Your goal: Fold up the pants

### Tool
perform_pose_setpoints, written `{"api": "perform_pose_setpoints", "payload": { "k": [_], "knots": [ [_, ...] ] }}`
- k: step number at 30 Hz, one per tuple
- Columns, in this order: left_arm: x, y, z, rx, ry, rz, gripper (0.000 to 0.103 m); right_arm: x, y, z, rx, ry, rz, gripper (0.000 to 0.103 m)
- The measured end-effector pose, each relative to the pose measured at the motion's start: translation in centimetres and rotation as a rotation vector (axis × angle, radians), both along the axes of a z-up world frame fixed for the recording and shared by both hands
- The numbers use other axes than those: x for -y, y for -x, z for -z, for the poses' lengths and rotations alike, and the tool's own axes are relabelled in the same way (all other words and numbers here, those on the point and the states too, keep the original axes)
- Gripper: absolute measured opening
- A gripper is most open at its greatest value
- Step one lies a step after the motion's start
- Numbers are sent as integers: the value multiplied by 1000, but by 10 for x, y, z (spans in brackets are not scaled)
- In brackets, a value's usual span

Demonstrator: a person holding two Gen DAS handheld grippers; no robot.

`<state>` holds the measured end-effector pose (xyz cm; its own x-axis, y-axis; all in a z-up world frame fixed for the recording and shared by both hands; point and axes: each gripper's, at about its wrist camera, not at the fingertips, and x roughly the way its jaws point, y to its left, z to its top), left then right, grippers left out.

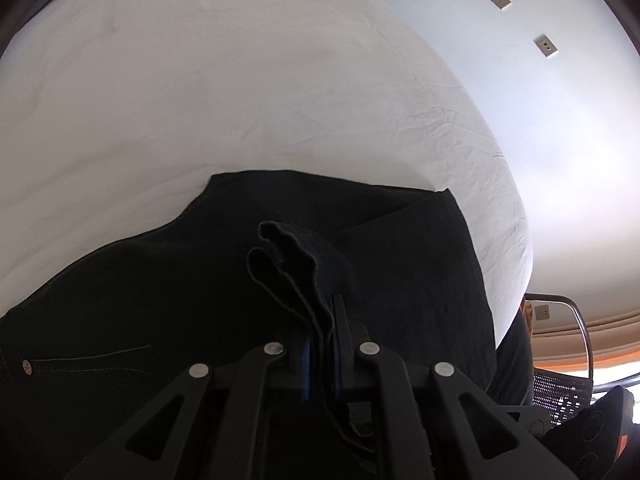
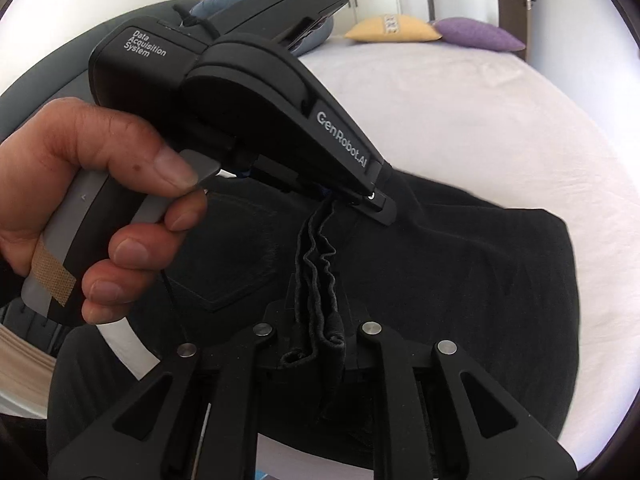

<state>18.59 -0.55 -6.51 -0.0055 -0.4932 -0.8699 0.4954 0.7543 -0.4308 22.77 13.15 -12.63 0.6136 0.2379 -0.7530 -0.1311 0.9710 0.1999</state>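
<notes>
The pants (image 1: 248, 280) are black and lie on a white bed (image 1: 200, 100). In the left wrist view they fill the lower half of the frame, with the cloth spreading from lower left to right centre. A back pocket seam and a rivet (image 1: 25, 366) sit at the lower left. The long axis of the pants cannot be told, because both views show only part of the garment.

Left claw (image 1: 320, 360): closed on the pants. A bunched, layered edge of the cloth is clamped between the blue pads (image 1: 306, 364) and rises from the jaws toward frame centre.

Right claw (image 2: 320, 340): nearly closed, gripping the pants. A pleated edge of cloth (image 2: 316, 264) is pinched between its jaws at lower centre of the right wrist view. This edge runs upward to the tip of the left claw (image 2: 372, 200), which holds the same edge. The two claws are close together on that edge.

A hand (image 2: 92, 184) grips the handle of the left claw at the left of the right wrist view. A yellow pillow (image 2: 392, 28) and a purple pillow (image 2: 480, 34) lie at the far end of the bed, upper right.
</notes>
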Motion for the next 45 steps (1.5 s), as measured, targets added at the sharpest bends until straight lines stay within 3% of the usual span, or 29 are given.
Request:
{"api": "perform_pose_setpoints", "payload": {
  "k": [7,12,15,18,20,23,26,30,32,34,36,38,40,42,45],
  "knots": [
    [-14,-9,19,-29,20,-46,8,-14,9,30,-96,-15,-7,13],
    [-18,-8,26,-21,32,-55,15,-11,26,43,-133,-18,1,14],
    [-20,-5,26,5,18,-67,26,-8,39,43,-135,-36,3,16],
    [-34,-6,22,24,-4,-102,46,-6,52,42,-161,-95,-28,29],
    [-41,-8,17,46,-21,-124,57,-6,67,39,-181,-173,-76,64],
    [-49,-6,4,128,-107,-166,62,6,104,28,-192,-299,-107,67],
    [-52,3,-15,228,-161,-189,62,48,137,15,-184,-487,-124,67],
    [-34,33,-35,310,-106,-151,65,157,158,17,-158,-703,-32,67],
    [-14,52,-28,343,-127,-117,69,215,153,16,-137,-776,28,67],
    [4,67,-6,306,-149,-82,69,268,153,29,-149,-869,83,67],
    [14,77,19,256,-177,-65,69,306,147,43,-162,-914,135,66],
    [14,90,32,323,-207,-47,70,337,131,44,-169,-988,121,66],
    [11,93,35,331,-200,-56,75,369,119,45,-181,-986,140,67],
    [3,90,39,282,-166,-95,75,387,102,49,-209,-1013,100,66],
    [3,86,41,265,-163,-83,75,400,84,80,-291,-975,89,66]
  ]
}}
